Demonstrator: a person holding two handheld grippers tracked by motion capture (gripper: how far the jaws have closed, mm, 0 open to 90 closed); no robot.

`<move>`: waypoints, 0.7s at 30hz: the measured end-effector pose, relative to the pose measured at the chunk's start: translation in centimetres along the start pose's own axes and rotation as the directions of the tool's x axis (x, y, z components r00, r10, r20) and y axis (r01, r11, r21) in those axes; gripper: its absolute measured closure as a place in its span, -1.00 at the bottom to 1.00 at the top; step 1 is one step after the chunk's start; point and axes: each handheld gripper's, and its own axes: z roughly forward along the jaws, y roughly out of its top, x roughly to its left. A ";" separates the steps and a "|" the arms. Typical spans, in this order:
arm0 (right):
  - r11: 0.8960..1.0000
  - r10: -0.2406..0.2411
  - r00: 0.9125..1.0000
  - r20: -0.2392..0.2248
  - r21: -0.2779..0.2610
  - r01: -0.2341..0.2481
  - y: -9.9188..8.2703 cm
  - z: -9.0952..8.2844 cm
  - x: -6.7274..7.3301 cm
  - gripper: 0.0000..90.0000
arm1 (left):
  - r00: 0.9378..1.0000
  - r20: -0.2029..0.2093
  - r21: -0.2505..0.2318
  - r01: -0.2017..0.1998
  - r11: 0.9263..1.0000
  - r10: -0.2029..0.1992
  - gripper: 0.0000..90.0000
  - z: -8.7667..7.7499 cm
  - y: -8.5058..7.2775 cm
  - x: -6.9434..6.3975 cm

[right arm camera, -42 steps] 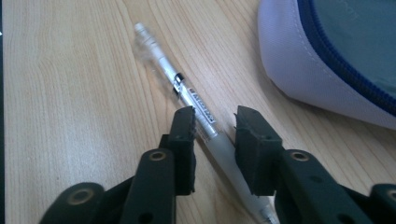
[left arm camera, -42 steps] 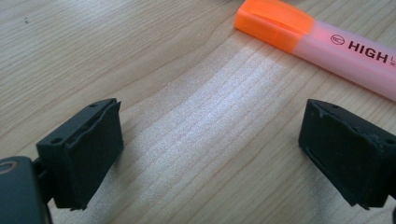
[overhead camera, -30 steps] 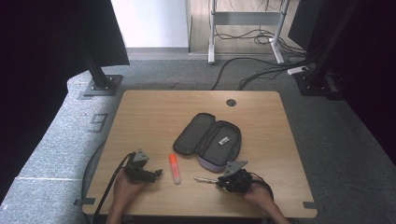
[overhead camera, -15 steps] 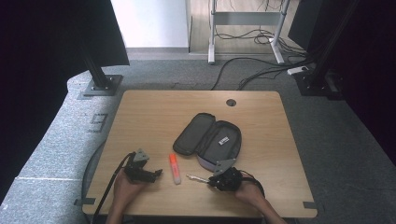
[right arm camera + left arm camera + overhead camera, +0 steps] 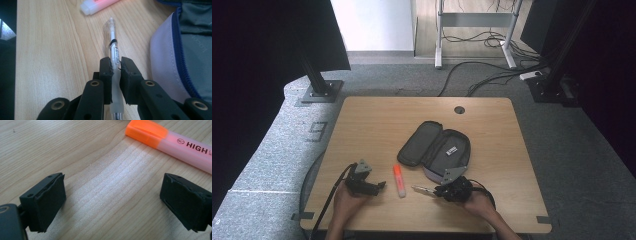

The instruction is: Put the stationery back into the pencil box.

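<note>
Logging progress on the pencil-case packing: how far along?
Done: the pencil case lies unzipped and open on the table. In hand: the right hand-held gripper is shut on the clear pen. Left: pen into case, and the orange highlighter lies loose ahead of the open left hand-held gripper.

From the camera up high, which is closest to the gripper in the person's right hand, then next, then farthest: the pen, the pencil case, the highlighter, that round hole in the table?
1. Pen: clamped in the right gripper, pointing left.
2. Pencil case: lying open just behind the gripper.
3. Highlighter: to the left, beyond the pen's tip.
4. Round hole: far side of the table.
</note>
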 end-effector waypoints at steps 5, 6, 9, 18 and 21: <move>1.000 0.009 1.000 -0.003 -0.015 -0.009 0.2 -0.5 0.0 0.75 | 1.000 -0.001 0.000 0.000 1.000 0.000 -0.86 0.0 0.0 0.0; 1.000 0.009 1.000 -0.003 -0.018 -0.009 0.2 -0.6 0.0 0.75 | 1.000 0.000 0.001 -0.001 1.000 0.001 -0.86 0.0 0.0 0.0; 1.000 0.014 1.000 -0.005 -0.026 -0.014 0.4 -0.8 0.0 0.75 | 1.000 0.000 0.001 -0.002 1.000 0.002 -0.86 0.0 0.0 0.0; 0.998 0.020 1.000 -0.005 -0.057 -0.021 0.9 -1.8 -0.3 0.75 | 1.000 -0.001 0.000 -0.001 1.000 0.001 -0.86 0.0 0.0 0.0; 0.997 0.022 1.000 -0.006 -0.067 -0.023 1.0 -2.1 -0.4 0.75 | 1.000 -0.001 0.000 -0.001 1.000 0.001 -0.86 0.0 0.0 0.0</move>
